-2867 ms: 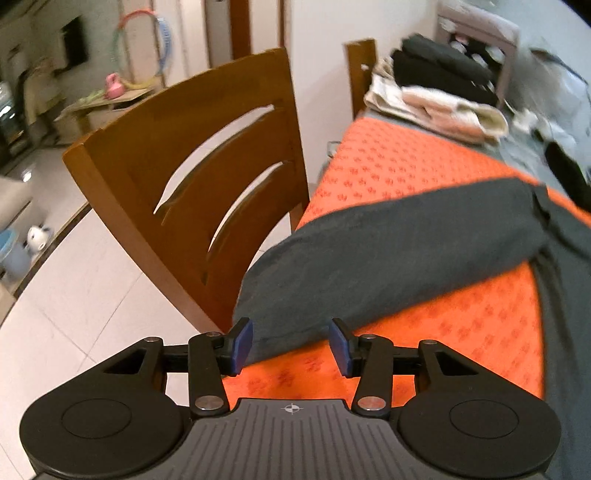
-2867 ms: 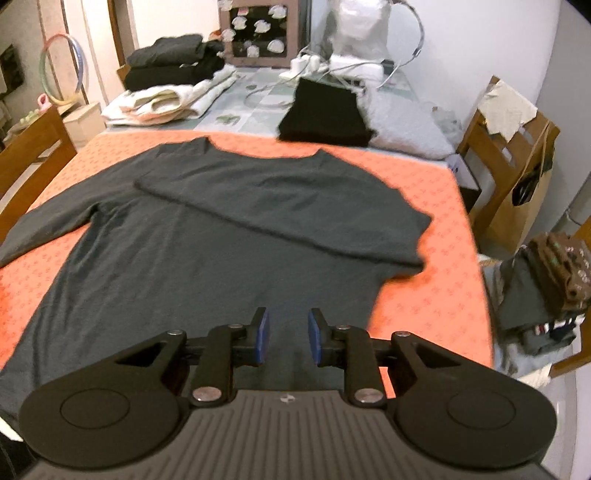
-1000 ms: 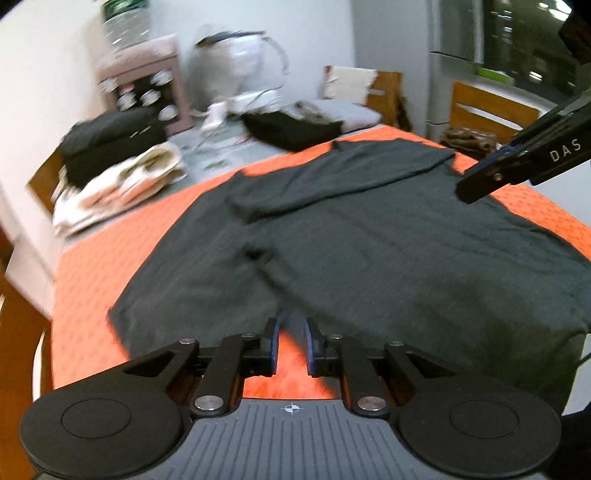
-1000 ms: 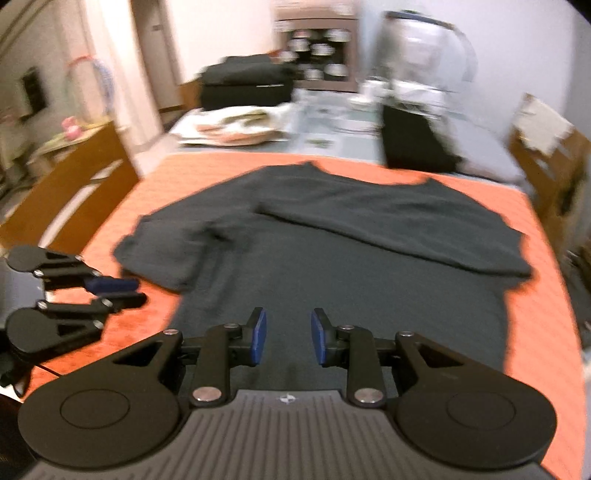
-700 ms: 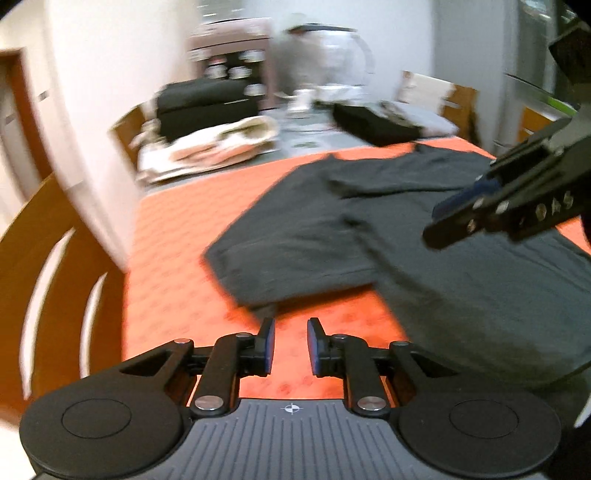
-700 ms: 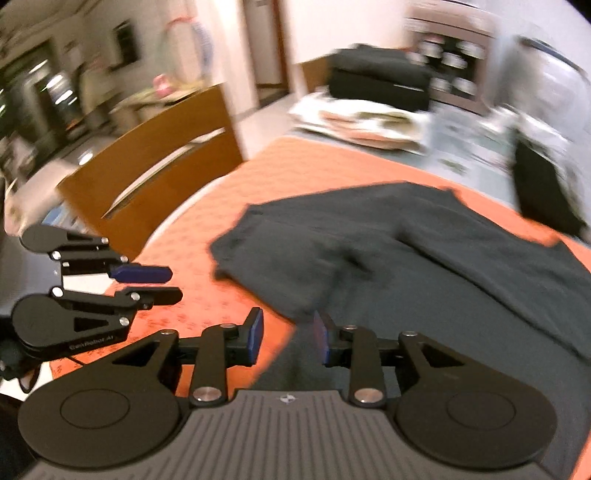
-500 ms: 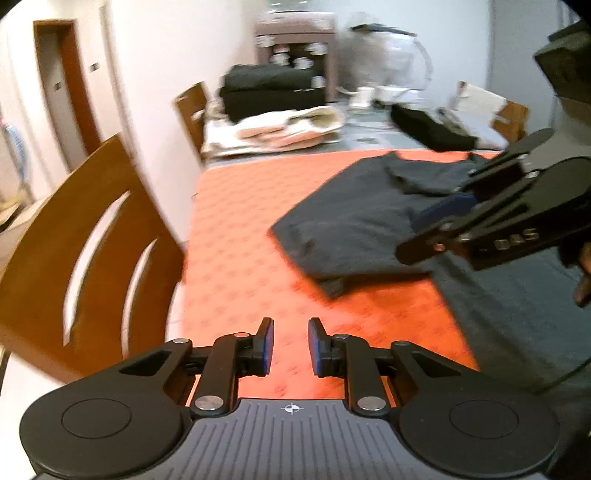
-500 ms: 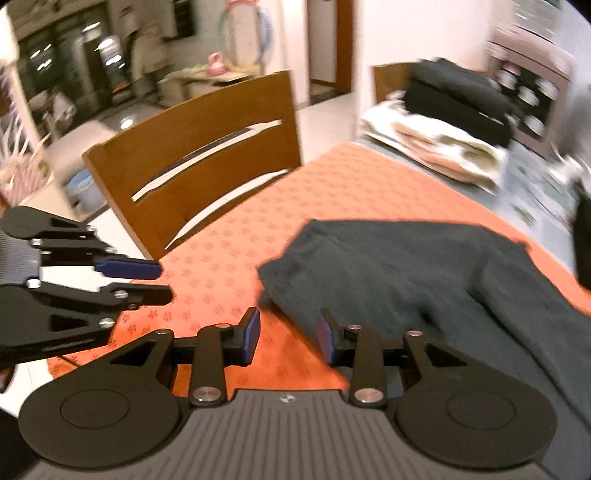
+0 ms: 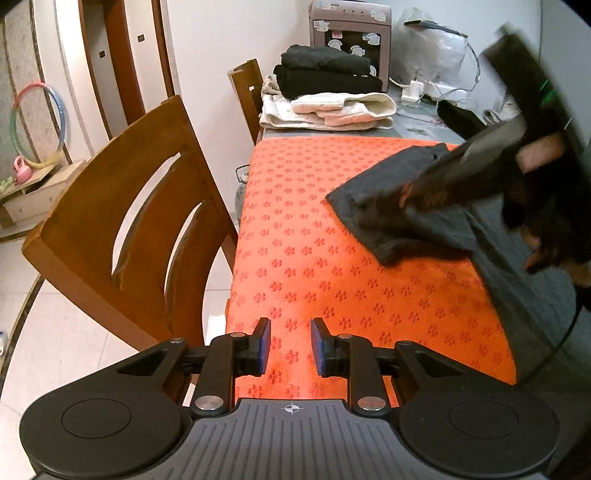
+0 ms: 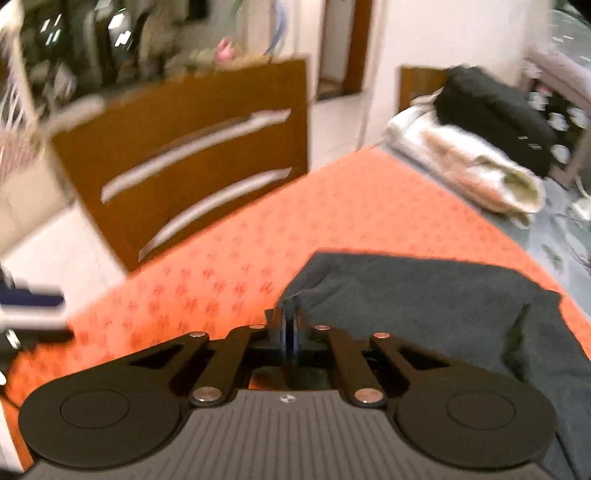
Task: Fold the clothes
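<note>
Right claw (image 10: 290, 325) clamped on dark shirt (image 10: 424, 295) sleeve end.

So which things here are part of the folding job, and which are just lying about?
Part of the job:
- dark grey shirt, its folded-in sleeve end pinched by the right gripper
- orange mat beneath it
- left gripper, open over bare mat

Lying about:
- folded clothes stack
- wooden chair
- hula hoop
- cabinet at the back

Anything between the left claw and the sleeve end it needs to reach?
Nothing lies on the orange cloth between the open left claw and the sleeve end, but the right claw already reaches onto it.
</note>
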Demonstrator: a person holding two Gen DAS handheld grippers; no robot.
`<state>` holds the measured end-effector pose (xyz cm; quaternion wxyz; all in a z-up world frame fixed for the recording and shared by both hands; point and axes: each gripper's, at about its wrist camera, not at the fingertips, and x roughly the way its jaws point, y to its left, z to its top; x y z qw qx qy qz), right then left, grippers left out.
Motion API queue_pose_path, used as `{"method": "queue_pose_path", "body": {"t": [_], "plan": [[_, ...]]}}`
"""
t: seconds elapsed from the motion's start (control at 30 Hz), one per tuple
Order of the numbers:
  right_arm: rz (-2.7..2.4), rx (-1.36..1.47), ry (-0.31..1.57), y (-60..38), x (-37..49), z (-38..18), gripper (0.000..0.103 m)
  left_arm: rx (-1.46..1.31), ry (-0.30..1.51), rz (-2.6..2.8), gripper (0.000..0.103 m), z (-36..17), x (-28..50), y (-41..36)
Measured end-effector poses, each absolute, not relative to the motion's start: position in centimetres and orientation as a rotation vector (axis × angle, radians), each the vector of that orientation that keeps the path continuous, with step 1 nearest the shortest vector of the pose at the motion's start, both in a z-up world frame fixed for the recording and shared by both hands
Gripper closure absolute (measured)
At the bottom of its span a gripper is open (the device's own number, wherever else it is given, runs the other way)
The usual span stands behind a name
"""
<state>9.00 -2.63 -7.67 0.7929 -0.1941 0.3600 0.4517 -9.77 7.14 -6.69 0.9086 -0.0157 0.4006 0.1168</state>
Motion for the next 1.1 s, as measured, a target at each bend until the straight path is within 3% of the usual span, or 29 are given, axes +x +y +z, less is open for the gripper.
{"method": "queue_pose_path", "body": {"t": [0.37,0.77,0.97,1.1], "plan": [[0.64,-0.073,0.709,-18.6,12.2,-0.6,0.099,0.029,0.801,0.164,0.071,-6.6,-4.7,4.9],[0.291,0.105,0.802,-34.1,12.4,-6.5,0.098,0.078,0.781,0.138,0.067,-4.9,1.8,2.7],[0.253,0.133,0.86,-38.0,11.2,-8.7,0.086,0.117,0.783,0.098,0.066,-4.0,5.1,1.9],[0.258,0.178,0.884,-39.9,11.5,-8.5,0.067,0.151,0.799,0.039,0.062,-4.2,7.8,1.6]]}}
